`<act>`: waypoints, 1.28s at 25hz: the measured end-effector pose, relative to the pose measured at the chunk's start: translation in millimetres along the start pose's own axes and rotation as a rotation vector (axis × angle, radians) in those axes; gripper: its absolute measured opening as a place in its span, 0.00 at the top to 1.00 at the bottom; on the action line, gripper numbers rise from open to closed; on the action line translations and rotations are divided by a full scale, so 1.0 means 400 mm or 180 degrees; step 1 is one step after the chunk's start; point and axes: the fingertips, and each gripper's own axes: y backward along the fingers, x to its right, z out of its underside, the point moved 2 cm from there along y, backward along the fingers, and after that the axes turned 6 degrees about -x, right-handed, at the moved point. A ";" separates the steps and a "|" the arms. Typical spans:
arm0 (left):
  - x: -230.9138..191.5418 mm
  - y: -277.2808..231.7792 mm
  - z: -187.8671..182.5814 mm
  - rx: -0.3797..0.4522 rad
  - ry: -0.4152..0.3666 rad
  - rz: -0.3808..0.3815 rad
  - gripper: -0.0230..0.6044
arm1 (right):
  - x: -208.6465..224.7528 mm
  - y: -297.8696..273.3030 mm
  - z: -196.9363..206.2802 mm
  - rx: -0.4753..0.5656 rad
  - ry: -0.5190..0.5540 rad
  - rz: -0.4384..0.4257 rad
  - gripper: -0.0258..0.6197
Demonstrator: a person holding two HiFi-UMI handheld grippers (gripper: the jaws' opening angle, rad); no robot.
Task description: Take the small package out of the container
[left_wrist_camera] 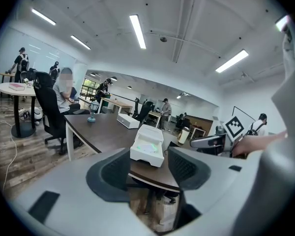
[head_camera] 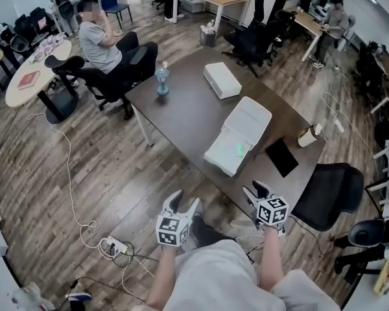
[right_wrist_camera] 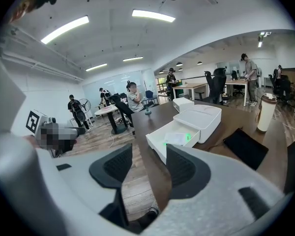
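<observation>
Quick look from my end. The container (head_camera: 215, 157) sits on the dark tabletop (head_camera: 181, 109) near its front edge, lid flipped open and lying flat behind the tray. The whole thing runs lengthwise from lower left to upper right in the head view.

The small package (head_camera: 236, 149) is inside the tray part, lying flat on the bottom, a pale pouch with a green glow on it. In the right gripper view the package (right_wrist_camera: 179, 138) looks a bit longer than it is wide. Its long side runs roughly along the tray's near wall, so across the container rather than along it. Which end is which I honestly can't tell, it's too small.

Both grippers hang off the tabletop's near side, over the wood floor and well apart from the container. The left gripper (head_camera: 185, 203) has its fingers spread with nothing between them. In its own view the container (left_wrist_camera: 146, 157) just shows through the gap, farther off. The right gripper (head_camera: 256, 190) is the same deal: fingers apart, empty, and pointing toward the tray from the near corner.

Other stuff on the tabletop: a second white box (head_camera: 222, 80) farther back, a blue bottle (head_camera: 162, 80) near the far left corner, and a black pad (head_camera: 282, 156) just right of the container.
</observation>
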 end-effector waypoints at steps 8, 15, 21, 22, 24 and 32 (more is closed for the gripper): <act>-0.076 -0.110 -0.051 -0.0177 -0.0156 0.0041 0.59 | 0.085 -0.092 -0.098 0.0162 -0.0063 0.0071 0.62; -0.124 -0.214 -0.129 -0.0191 -0.0204 0.0039 0.60 | 0.158 -0.109 -0.170 -0.0024 0.0318 -0.0057 0.62; -0.160 -0.288 -0.173 -0.0221 -0.0186 0.0026 0.60 | 0.210 -0.181 -0.197 -0.0410 0.0726 -0.0219 0.62; -0.165 -0.298 -0.177 -0.0229 -0.0184 0.0009 0.60 | 0.213 -0.196 -0.209 -0.0413 0.0757 -0.0268 0.62; -0.175 -0.316 -0.184 -0.0245 -0.0200 -0.0017 0.60 | 0.213 -0.226 -0.231 -0.0402 0.0833 -0.0375 0.62; -0.199 -0.415 -0.206 -0.0266 -0.0211 -0.0059 0.60 | 0.221 -0.356 -0.244 -0.0873 0.1764 -0.0685 0.61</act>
